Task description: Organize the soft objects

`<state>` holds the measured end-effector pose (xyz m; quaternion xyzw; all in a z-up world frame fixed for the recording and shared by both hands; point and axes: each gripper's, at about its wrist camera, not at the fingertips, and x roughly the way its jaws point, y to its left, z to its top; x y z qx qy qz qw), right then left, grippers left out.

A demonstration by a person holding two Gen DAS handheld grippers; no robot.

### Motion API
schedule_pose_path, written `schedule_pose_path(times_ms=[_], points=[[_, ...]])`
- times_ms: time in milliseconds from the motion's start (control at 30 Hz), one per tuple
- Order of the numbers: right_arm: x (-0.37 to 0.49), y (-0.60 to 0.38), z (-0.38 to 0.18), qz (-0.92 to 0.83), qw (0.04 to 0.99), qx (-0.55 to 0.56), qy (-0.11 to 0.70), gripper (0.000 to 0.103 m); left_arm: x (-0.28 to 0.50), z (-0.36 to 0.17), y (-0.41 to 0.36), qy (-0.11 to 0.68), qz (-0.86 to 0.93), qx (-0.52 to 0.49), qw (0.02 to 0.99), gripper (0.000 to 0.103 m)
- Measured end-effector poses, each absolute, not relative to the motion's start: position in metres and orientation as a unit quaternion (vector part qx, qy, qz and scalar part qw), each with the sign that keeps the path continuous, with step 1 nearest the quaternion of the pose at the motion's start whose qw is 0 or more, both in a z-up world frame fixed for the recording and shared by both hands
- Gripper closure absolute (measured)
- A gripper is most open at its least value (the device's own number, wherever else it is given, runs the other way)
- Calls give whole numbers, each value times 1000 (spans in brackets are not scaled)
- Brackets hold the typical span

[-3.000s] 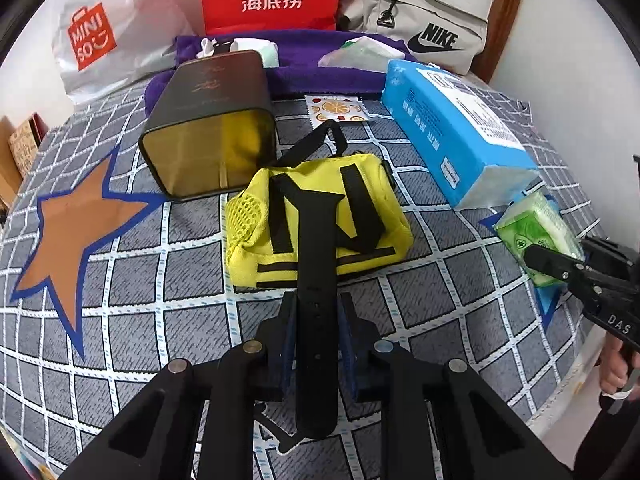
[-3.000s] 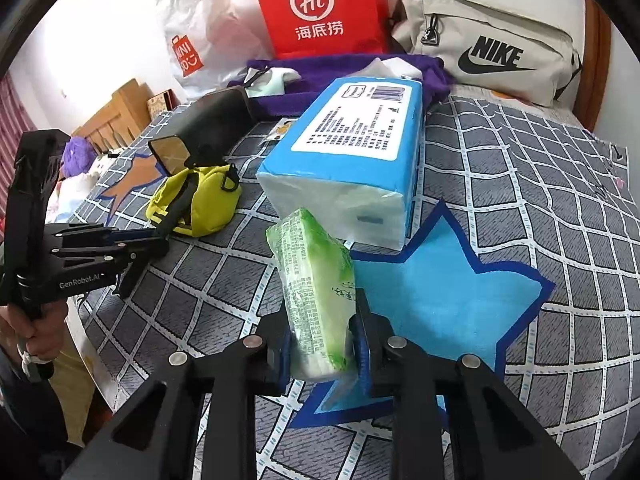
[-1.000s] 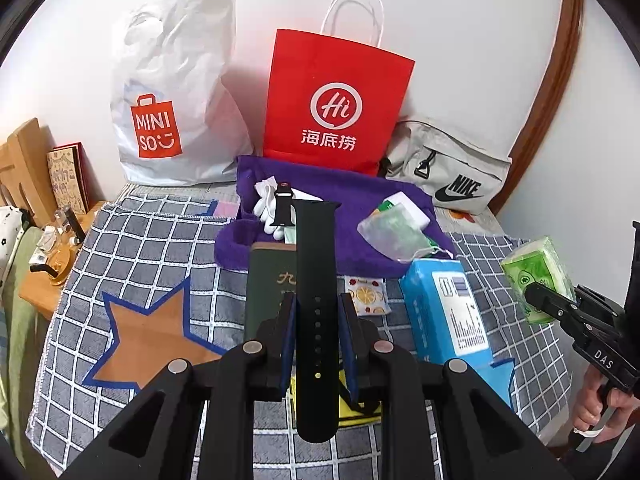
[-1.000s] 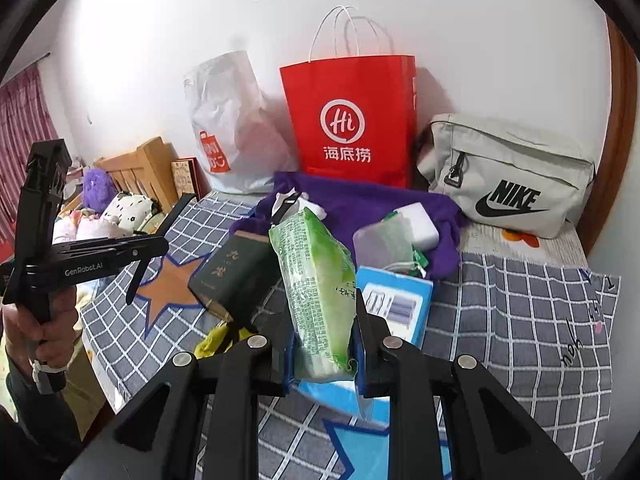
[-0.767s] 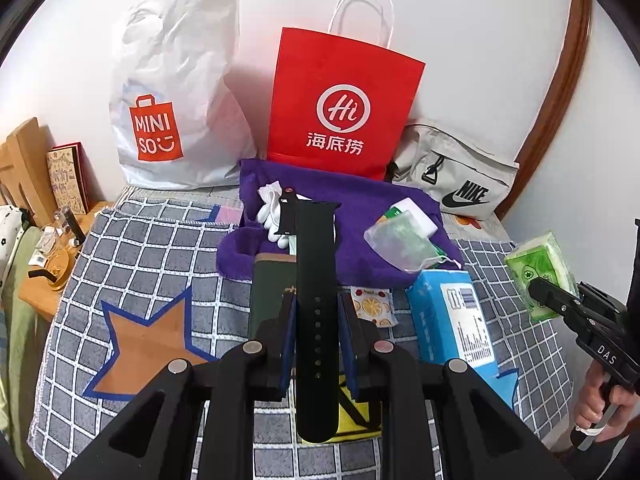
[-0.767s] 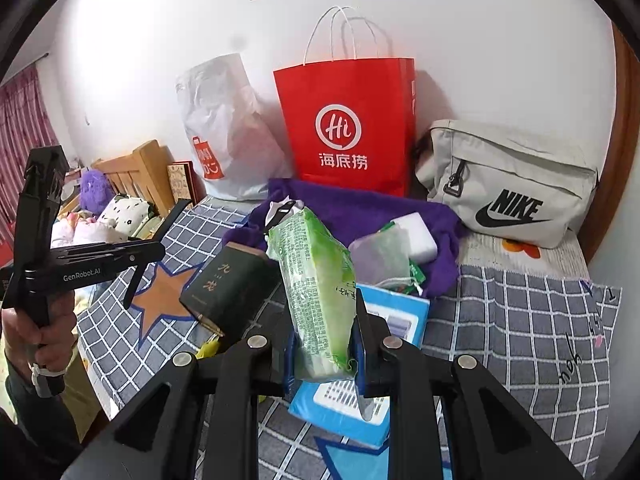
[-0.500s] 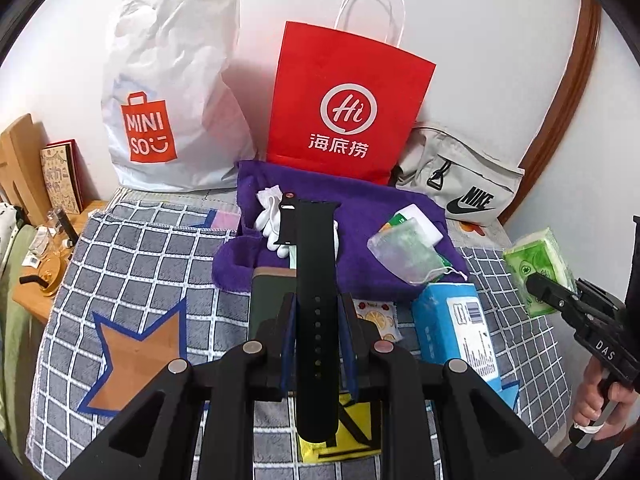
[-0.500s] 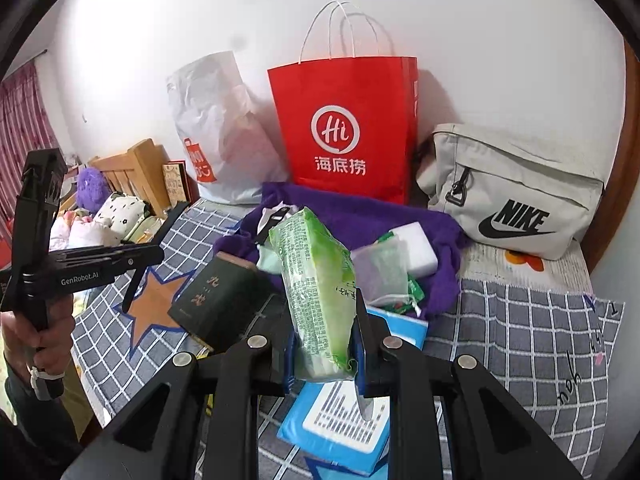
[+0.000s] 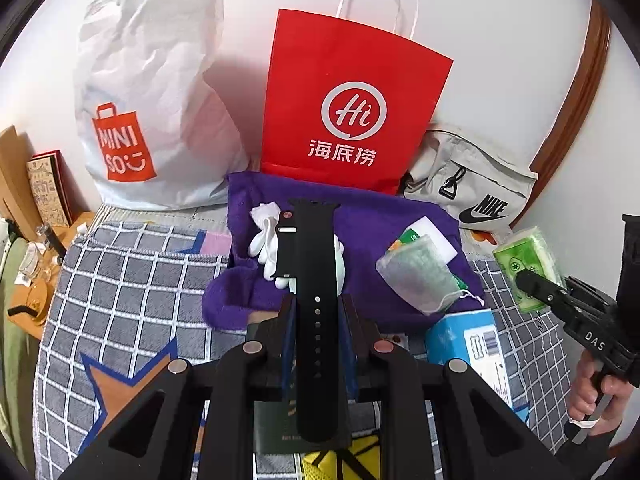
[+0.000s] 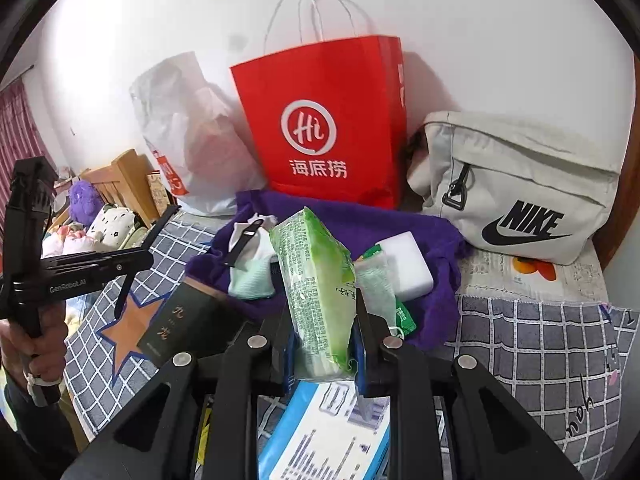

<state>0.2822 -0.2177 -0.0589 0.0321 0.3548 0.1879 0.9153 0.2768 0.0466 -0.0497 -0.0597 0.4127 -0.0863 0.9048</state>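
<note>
Bedding (image 9: 132, 280) in a grey grid print carries a red paper bag (image 9: 344, 100) against the wall and a purple towel (image 9: 380, 216) before it. Above the towel, the right gripper (image 10: 322, 340) clamps a green tissue pack (image 10: 316, 280). The left gripper (image 9: 318, 320) clamps a black watch strap (image 9: 316, 280).

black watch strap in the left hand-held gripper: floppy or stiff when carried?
The black rubbery watch strap sticks out past the left hand-held gripper without sagging, so probably semi-stiff. It looks thin, so probably light. Its matte surface probably resists slipping.
</note>
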Motion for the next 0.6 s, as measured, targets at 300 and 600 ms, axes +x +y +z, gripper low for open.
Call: schedule_pose_path(times_ms=[300,600], points=[[307,-220,-64,183,914,31,361,81,298,-49,42,411,-88,-57,906,84],[328,-215,-53,189,917,32,350,81,317,-50,41,411,-88,-54,906,84]])
